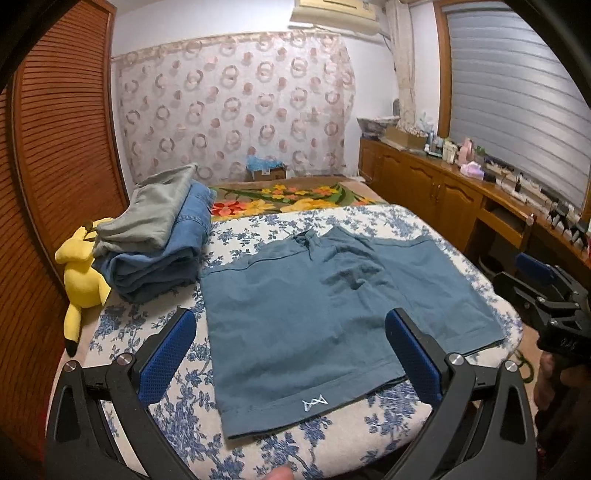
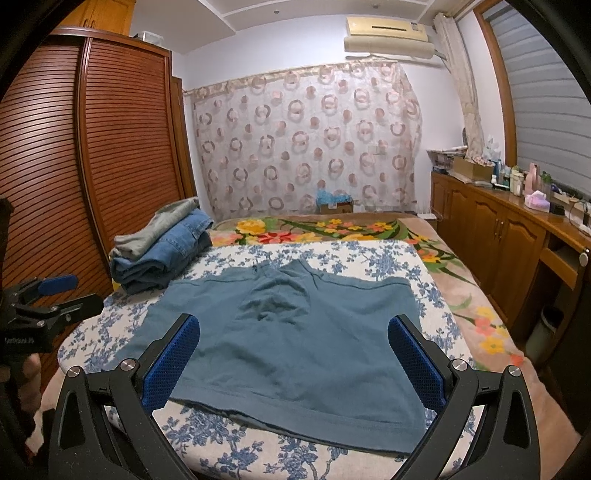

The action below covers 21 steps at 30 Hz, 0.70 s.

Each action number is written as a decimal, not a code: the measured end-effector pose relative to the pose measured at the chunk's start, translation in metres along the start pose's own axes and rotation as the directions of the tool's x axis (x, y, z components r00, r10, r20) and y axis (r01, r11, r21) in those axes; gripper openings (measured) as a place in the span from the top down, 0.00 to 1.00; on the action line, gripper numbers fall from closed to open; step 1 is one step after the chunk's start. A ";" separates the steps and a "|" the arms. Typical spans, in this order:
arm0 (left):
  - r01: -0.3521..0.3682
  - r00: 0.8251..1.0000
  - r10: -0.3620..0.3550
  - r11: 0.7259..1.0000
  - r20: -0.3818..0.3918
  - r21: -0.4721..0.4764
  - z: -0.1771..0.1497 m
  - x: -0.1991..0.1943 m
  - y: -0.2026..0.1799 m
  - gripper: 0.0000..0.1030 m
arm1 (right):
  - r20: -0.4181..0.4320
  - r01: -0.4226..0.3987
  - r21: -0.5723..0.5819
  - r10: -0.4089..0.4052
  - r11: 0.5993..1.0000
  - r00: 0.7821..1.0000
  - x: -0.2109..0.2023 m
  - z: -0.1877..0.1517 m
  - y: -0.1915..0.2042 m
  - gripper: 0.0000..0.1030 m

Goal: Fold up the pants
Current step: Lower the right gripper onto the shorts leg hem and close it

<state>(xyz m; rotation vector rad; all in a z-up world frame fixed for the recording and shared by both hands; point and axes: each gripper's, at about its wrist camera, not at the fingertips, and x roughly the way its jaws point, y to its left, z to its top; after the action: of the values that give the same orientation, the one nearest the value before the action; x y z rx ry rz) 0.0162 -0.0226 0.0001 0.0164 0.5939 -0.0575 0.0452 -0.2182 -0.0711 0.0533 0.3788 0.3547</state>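
You are working in a bedroom of a home. A bed (image 2: 461,295) fills the middle, spread with a flowered blanket (image 2: 332,227) and a blue-and-white floral cover (image 1: 258,229). On your left stands a wooden wardrobe (image 2: 122,140) with slatted doors. A ring-patterned curtain (image 2: 306,136) hangs across the far wall, with an air conditioner (image 2: 388,35) above it. Low wooden cabinets (image 2: 487,229) along the right wall carry bottles (image 2: 517,181) and a tissue box (image 2: 537,201) under a window blind (image 2: 543,103). Folded clothes (image 1: 159,236) and a yellow plush toy (image 1: 79,273) lie on the bed.
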 end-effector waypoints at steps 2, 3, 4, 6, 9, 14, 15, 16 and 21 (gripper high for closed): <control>-0.004 1.000 0.004 1.000 -0.012 0.022 0.000 0.008 0.000 0.01 | -0.011 0.004 -0.003 -0.004 1.000 1.000 0.002 0.000 -0.001 0.01; -0.003 1.000 0.003 1.000 -0.019 0.030 0.000 0.012 0.000 0.01 | -0.017 0.008 -0.007 -0.008 1.000 1.000 0.004 0.000 -0.001 0.01; 0.000 1.000 0.001 0.999 -0.026 0.037 -0.001 0.017 0.000 0.01 | -0.023 0.012 -0.009 -0.012 1.000 1.000 0.006 0.000 -0.002 0.01; 0.003 0.999 -0.001 0.999 -0.050 0.048 -0.001 0.025 0.000 0.01 | -0.035 0.017 -0.010 -0.018 1.000 0.999 0.009 0.002 -0.006 0.01; 0.020 0.997 -0.016 0.998 -0.074 0.058 -0.002 0.035 0.000 0.01 | -0.050 0.028 -0.019 -0.028 0.999 0.998 0.014 0.004 -0.010 0.01; 0.037 0.994 -0.030 0.997 -0.101 0.074 -0.004 0.049 -0.002 0.01 | -0.074 0.035 -0.038 -0.038 0.999 0.997 0.022 0.011 -0.015 0.01; 0.049 0.994 -0.041 0.996 -0.104 0.076 -0.005 0.051 -0.003 0.01 | -0.081 0.036 -0.040 -0.039 0.999 0.996 0.023 0.012 -0.017 0.01; 0.060 0.992 -0.052 0.995 -0.111 0.077 -0.005 0.055 -0.004 0.01 | -0.086 0.039 -0.044 -0.043 0.998 0.995 0.024 0.013 -0.020 0.01; 0.090 0.986 -0.076 0.992 -0.150 0.085 -0.007 0.072 -0.008 0.01 | -0.120 0.052 -0.067 -0.059 0.996 0.991 0.033 0.019 -0.030 0.07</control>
<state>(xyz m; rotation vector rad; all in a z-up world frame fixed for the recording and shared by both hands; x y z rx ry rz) 0.0713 -0.0336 -0.0460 0.0855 0.7389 -0.1656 0.0906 -0.2348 -0.0686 -0.0412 0.4888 0.3156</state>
